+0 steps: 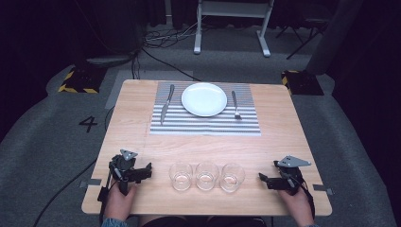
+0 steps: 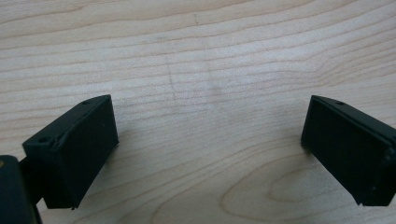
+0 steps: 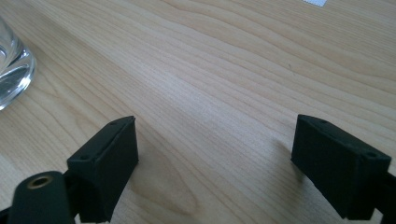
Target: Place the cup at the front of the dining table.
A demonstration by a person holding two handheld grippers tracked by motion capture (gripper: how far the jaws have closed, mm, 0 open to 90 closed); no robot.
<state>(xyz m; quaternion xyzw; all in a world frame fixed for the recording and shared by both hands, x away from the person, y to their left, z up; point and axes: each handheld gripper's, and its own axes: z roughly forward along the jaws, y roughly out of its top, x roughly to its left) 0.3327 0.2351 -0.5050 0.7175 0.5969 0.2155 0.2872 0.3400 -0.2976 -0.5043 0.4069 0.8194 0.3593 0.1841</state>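
Observation:
Three clear drinking glasses stand in a row near the table's front edge: the left glass (image 1: 181, 176), the middle glass (image 1: 206, 175) and the right glass (image 1: 232, 176). My left gripper (image 1: 144, 172) rests on the wood left of the row and points towards it; its jaws stand wide open over bare wood (image 2: 208, 121). Right of the row lies my right gripper (image 1: 265, 180), open too, with nothing between its fingers (image 3: 215, 135). The base of the right glass (image 3: 11, 70) shows at the left edge of the right gripper view.
At the far side a striped placemat (image 1: 205, 124) carries a white plate (image 1: 204, 99), with a knife (image 1: 166, 104) to its left and a fork (image 1: 235, 105) to its right. Bare wood lies between the mat and the glasses. The floor holds cables and a desk frame (image 1: 231, 23).

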